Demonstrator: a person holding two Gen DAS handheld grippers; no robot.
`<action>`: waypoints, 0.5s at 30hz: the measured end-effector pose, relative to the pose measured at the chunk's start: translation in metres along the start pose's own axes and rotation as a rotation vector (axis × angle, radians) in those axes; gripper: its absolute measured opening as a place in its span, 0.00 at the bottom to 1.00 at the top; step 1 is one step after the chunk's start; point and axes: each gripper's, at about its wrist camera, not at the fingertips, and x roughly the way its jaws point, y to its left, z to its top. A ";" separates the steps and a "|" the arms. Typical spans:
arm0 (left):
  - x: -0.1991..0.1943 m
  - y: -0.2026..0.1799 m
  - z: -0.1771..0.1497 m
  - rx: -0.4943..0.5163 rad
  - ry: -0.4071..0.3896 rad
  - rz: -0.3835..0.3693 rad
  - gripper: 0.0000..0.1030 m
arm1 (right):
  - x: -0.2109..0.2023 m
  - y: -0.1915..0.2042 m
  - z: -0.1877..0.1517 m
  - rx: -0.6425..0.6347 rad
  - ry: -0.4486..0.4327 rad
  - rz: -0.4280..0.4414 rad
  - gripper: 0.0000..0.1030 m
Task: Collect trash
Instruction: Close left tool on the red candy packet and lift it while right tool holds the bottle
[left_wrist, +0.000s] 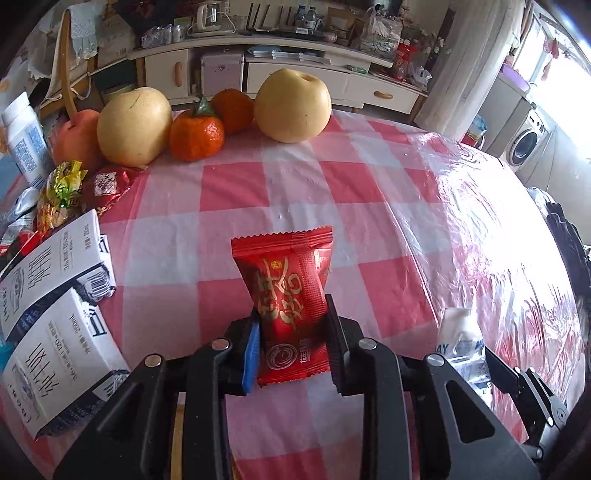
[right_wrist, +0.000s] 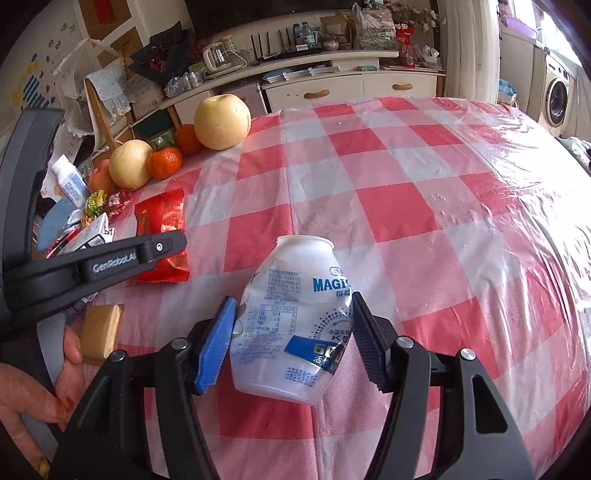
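Observation:
A red snack packet stands upright between the pads of my left gripper, which is shut on its lower half just above the checked tablecloth. From the right wrist view the same packet shows at the left, behind the left gripper's finger. My right gripper is shut on a crumpled white plastic bottle with blue print, and both pads press its sides. The bottle also shows at the lower right of the left wrist view.
Two pale pears, two tangerines and an apple sit at the table's far left. Milk cartons and candy wrappers crowd the left edge. A tan block lies by a person's hand.

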 end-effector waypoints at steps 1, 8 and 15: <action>-0.007 0.004 -0.004 -0.002 -0.006 -0.007 0.30 | -0.001 0.000 0.000 0.007 0.000 0.017 0.61; -0.050 0.022 -0.034 -0.016 -0.037 -0.050 0.30 | -0.010 0.008 -0.004 0.021 -0.025 0.115 0.61; -0.091 0.049 -0.061 -0.021 -0.076 -0.069 0.30 | -0.020 0.027 -0.011 -0.004 -0.057 0.160 0.61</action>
